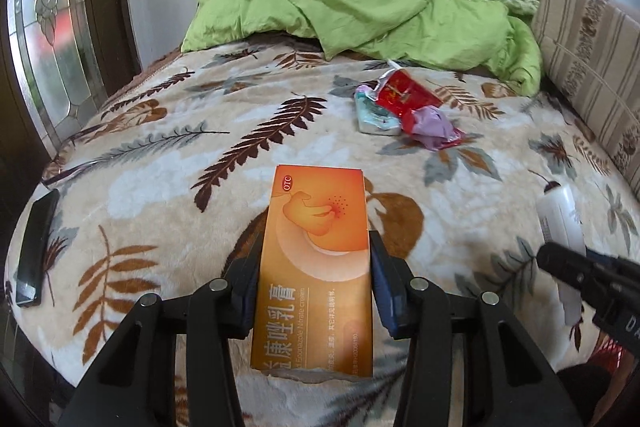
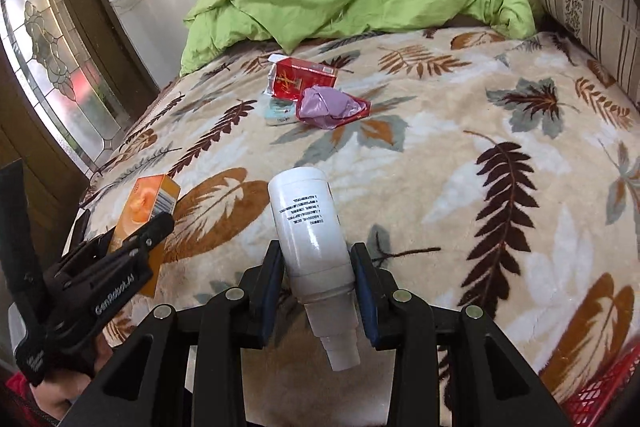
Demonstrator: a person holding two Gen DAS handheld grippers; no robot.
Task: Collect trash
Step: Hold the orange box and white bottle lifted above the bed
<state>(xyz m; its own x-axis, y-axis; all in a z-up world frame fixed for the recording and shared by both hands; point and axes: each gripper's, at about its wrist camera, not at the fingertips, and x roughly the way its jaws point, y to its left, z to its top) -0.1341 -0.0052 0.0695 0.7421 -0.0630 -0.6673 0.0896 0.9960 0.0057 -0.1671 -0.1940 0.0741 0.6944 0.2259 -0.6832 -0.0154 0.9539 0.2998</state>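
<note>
My left gripper (image 1: 314, 259) is shut on an orange medicine-cream box (image 1: 316, 247), held over the near part of the bed; box and gripper also show in the right wrist view (image 2: 148, 211). My right gripper (image 2: 314, 267) is shut on a white plastic bottle (image 2: 308, 227), its cap toward the camera; the bottle also shows at the right of the left wrist view (image 1: 560, 223). Further up the bed lies a trash pile: a red carton (image 1: 404, 93) (image 2: 300, 77), a crumpled purple wrapper (image 1: 430, 129) (image 2: 326, 105) and a pale blue-white packet (image 1: 376, 117) (image 2: 278, 113).
The bed has a leaf-patterned blanket (image 1: 240, 131) with a crumpled green quilt (image 1: 340, 3) at the far end. A striped cushion (image 1: 592, 67) lines the right side. A dark flat object (image 1: 36, 247) lies at the left edge. A red crate (image 2: 600, 391) shows bottom right.
</note>
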